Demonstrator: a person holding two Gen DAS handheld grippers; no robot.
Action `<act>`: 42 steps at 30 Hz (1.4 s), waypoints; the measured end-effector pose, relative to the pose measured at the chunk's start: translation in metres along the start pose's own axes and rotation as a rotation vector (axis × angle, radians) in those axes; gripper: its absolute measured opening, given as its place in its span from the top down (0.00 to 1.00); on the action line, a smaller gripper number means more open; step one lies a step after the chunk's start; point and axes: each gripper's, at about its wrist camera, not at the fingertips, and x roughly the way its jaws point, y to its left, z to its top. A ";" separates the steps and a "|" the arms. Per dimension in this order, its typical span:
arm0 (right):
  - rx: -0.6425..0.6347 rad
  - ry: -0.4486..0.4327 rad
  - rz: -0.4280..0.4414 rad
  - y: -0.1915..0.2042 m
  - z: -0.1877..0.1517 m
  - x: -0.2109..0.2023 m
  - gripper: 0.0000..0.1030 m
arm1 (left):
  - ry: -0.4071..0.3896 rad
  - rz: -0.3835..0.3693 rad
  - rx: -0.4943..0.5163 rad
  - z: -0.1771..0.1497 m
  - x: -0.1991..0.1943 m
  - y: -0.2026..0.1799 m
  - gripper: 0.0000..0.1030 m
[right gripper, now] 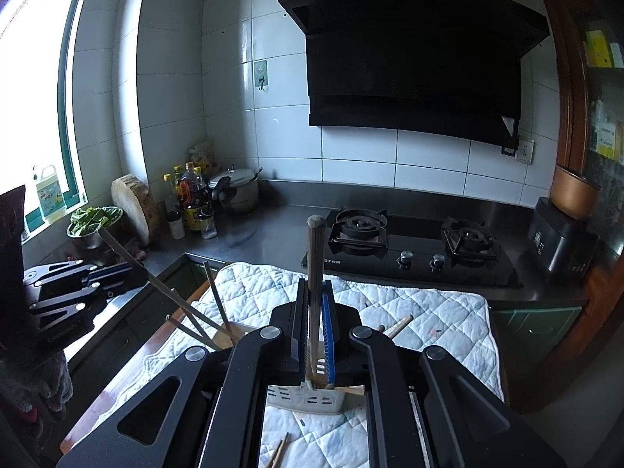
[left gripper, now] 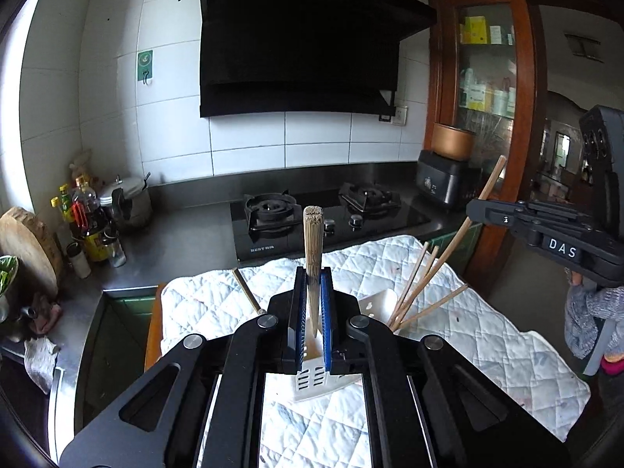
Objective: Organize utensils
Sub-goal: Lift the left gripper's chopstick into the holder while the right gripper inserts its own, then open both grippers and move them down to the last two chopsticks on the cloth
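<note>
Now each tool — left (left gripper: 313, 292), right (right gripper: 314, 300) — clamps one chopstick upright.

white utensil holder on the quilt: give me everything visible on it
The white utensil holder looks like plastic, with rows of short slots cut in its walls. It stands on the white quilted cloth, partly hidden behind both grippers. Several wooden chopsticks lean out of it at splayed angles. The left gripper and right gripper each hold one chopstick whose lower end reaches down into or just above the holder; which cannot be told. Its full shape and base are not visible.
</note>
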 end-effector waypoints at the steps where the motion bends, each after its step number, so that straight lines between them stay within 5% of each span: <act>1: 0.001 0.007 -0.001 -0.001 0.000 0.005 0.93 | 0.014 0.005 -0.002 -0.002 0.006 0.002 0.95; 8: 0.013 0.094 -0.009 -0.005 -0.019 0.047 0.93 | 0.084 -0.015 -0.001 -0.019 0.031 0.008 0.93; 17: 0.025 0.172 -0.013 -0.009 -0.041 0.073 0.93 | 0.071 -0.028 0.051 -0.032 0.023 -0.002 0.92; 23: 0.029 0.166 -0.019 -0.009 -0.045 0.064 0.86 | 0.070 -0.105 0.079 -0.048 0.008 -0.012 0.91; 25: 0.025 0.151 -0.026 -0.008 -0.046 0.054 0.74 | 0.078 -0.131 0.084 -0.054 0.002 -0.016 0.91; 30: 0.007 0.120 -0.038 -0.004 -0.054 0.022 0.73 | 0.106 -0.148 0.064 -0.076 -0.011 -0.024 0.90; 34: 0.013 0.115 -0.012 -0.001 -0.079 -0.008 0.72 | 0.125 -0.172 0.043 -0.102 -0.022 -0.028 0.74; 42: -0.004 0.219 0.007 0.023 -0.177 -0.027 0.72 | 0.178 -0.196 -0.012 -0.159 -0.034 -0.032 0.72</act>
